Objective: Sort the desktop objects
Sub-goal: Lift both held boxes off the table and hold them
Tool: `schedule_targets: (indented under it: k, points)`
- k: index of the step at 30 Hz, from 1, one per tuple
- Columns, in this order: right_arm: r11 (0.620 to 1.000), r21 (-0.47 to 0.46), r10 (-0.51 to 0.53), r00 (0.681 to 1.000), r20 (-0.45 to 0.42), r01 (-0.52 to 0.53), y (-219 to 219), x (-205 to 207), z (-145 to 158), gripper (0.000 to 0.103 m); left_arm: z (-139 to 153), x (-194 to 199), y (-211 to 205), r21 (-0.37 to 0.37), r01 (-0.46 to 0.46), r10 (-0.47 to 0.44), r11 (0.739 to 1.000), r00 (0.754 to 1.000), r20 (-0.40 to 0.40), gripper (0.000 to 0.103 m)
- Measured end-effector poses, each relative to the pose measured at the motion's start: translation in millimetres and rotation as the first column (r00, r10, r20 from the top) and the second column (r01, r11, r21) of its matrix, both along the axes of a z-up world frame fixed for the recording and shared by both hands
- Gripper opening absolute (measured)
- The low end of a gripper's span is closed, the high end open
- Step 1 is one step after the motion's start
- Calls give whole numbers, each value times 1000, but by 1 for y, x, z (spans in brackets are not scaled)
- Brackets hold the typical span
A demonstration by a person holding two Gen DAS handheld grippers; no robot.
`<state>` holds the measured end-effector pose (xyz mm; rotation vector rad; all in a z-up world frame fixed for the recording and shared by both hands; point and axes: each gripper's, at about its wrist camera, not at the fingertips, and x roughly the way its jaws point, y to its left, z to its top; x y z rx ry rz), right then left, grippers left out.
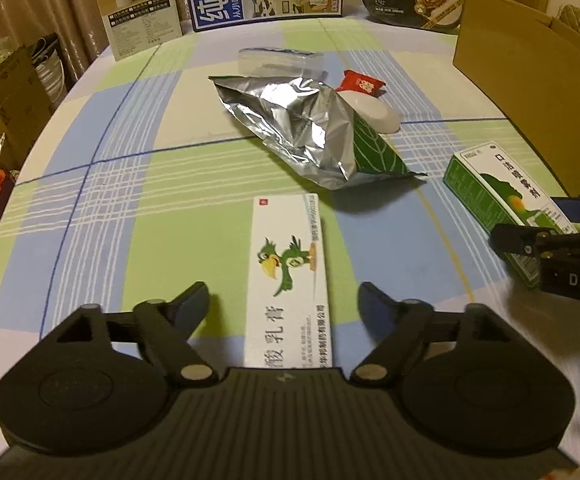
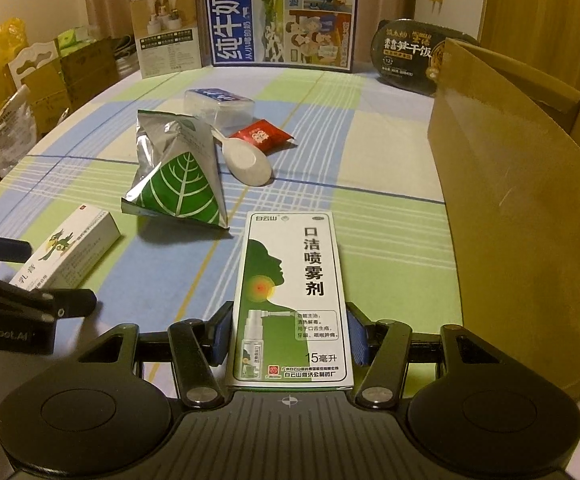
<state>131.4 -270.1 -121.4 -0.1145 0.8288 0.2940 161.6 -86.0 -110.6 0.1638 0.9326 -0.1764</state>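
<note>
My left gripper (image 1: pixel 286 300) is open, its fingers on either side of a white ointment box with a green parrot (image 1: pixel 288 276) lying on the checked tablecloth; it does not touch the box. My right gripper (image 2: pixel 288 334) is shut on a green and white throat spray box (image 2: pixel 290 292), blue pads pressed to its sides. That spray box (image 1: pixel 494 196) and the right gripper (image 1: pixel 538 240) show at the right of the left wrist view. The parrot box (image 2: pixel 70 246) shows at the left of the right wrist view.
A silver and green foil bag (image 1: pixel 314 128), a white spoon (image 2: pixel 250 162), a red sachet (image 2: pixel 264 136) and a clear plastic case (image 2: pixel 220 106) lie mid-table. An open cardboard box (image 2: pixel 530 200) stands on the right. A milk carton (image 2: pixel 282 14), a beige box (image 2: pixel 168 32) and a black meal bowl (image 2: pixel 408 54) line the far edge.
</note>
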Motion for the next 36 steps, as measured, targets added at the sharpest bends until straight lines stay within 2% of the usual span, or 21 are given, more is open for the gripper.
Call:
schedule_targets:
  k: [2, 6, 9, 11, 12, 16, 29, 36]
  points:
    - [1000, 2, -1, 1000, 0, 1, 0, 0, 0, 53, 0, -1, -1, 3, -6, 6, 1000, 1000, 1, 95]
    - [1000, 0, 1, 1000, 2, -1, -1, 0, 0, 53, 1, -1, 0, -4, 2, -2, 1000, 1000, 1, 94]
    - [1000, 1, -2, 1000, 7, 2, 0, 1, 0, 53, 2, -1, 2, -7, 1, -1, 1000, 1000, 2, 80]
    - [1000, 0, -3, 1000, 11, 3, 0, 2, 0, 53, 2, -1, 4, -19, -14, 14, 1000, 1000, 0, 60]
    - [1000, 1, -4, 1000, 12, 4, 0, 2, 0, 53, 3, -1, 6, -34, -19, 19, 999, 1000, -2, 57]
    - [1000, 1, -2, 1000, 24, 2, 0, 2, 1, 53, 5, 1, 8, -58, -24, 24, 998, 1000, 1, 33]
    - [1000, 0, -6, 1000, 29, 6, 4, 9, -4, 53, 6, -5, 4, -43, -8, 9, 999, 1000, 12, 33]
    - [1000, 16, -3, 998, 63, 2, 3, -2, 9, 53, 10, -8, 3, -53, -1, 2, 999, 1000, 21, 33]
